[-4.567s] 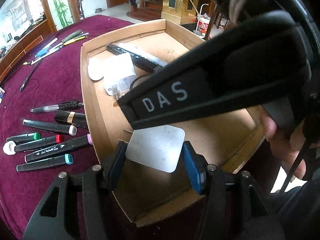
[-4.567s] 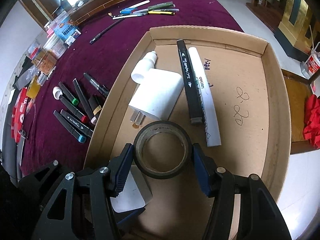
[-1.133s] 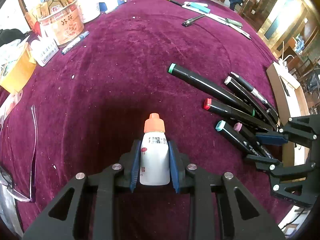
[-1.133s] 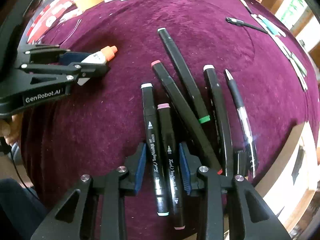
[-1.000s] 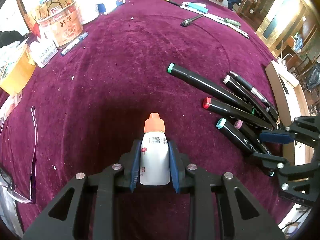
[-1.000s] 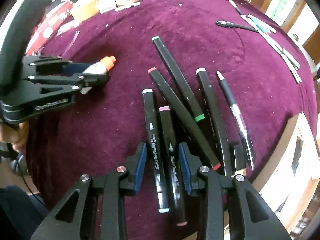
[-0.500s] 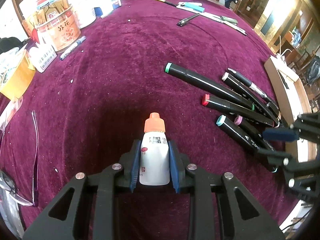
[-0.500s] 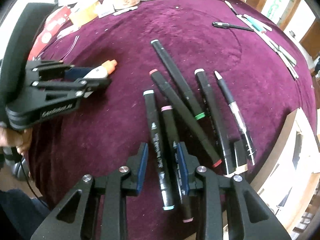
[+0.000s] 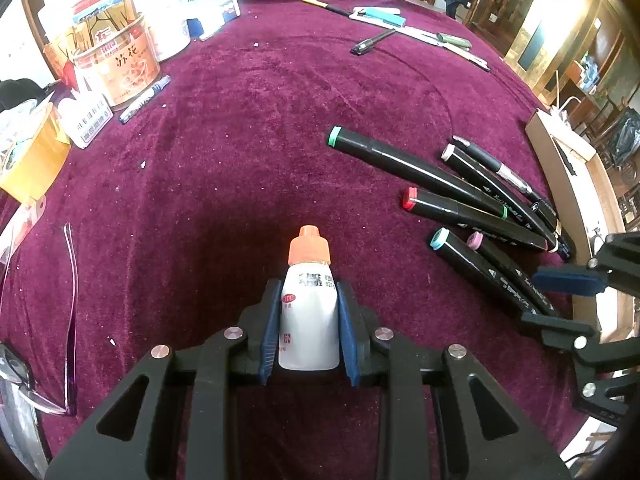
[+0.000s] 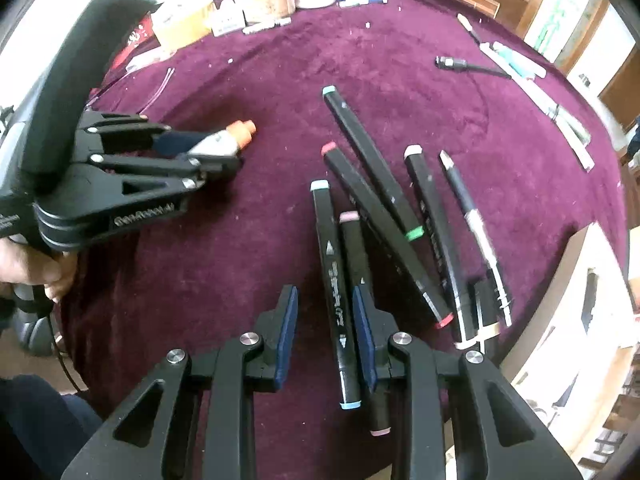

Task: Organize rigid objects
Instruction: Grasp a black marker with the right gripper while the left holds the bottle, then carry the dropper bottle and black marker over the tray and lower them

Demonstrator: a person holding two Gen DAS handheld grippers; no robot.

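Black marker with blue caps (image 10: 335, 292) lies lengthwise between the right gripper (image 10: 325, 336) pads, against the right one, not yet pinched, while the left gripper (image 9: 307, 334) pinches the white bottle (image 9: 308, 320).

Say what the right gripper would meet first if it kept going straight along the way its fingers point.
Probably the blue-capped marker, which already lies between the right gripper's pads, against the right one, with the purple tablecloth just beneath. The pink-capped marker sits beside it. Depth is uncertain.
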